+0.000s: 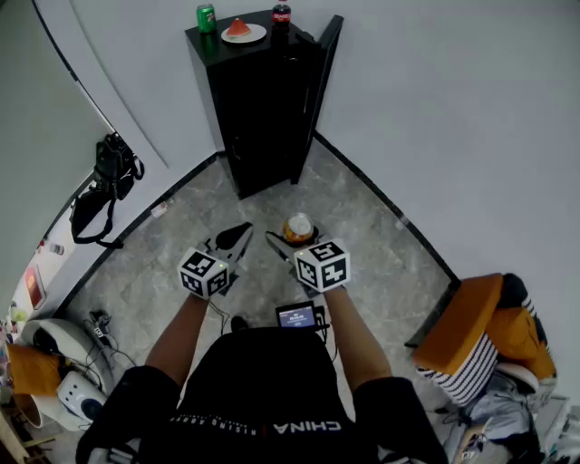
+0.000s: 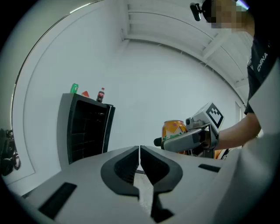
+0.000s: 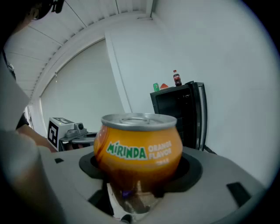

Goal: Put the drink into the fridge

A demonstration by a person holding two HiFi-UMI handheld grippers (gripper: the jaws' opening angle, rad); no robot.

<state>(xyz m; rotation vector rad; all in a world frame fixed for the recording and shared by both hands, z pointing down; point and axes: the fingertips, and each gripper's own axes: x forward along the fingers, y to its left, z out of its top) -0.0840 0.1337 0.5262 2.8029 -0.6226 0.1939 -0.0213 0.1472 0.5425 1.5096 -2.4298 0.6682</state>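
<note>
An orange Mirinda drink can (image 3: pixel 138 144) stands upright between the jaws of my right gripper (image 3: pixel 140 177), which is shut on it. From the head view the can (image 1: pixel 298 227) is held above the floor, in front of the black fridge (image 1: pixel 263 109). The fridge door (image 1: pixel 319 77) stands open to the right. My left gripper (image 1: pixel 237 237) hangs beside the right gripper (image 1: pixel 292 241), shut with nothing in it; its jaws (image 2: pixel 139 151) meet. The left gripper view shows the can (image 2: pixel 174 129) and the fridge (image 2: pixel 87 131).
On the fridge top stand a green can (image 1: pixel 207 18), a plate with a red slice (image 1: pixel 243 33) and a cola bottle (image 1: pixel 282 13). A black bag (image 1: pixel 107 186) hangs on the left wall. An orange seat with clothes (image 1: pixel 480 335) sits at the right.
</note>
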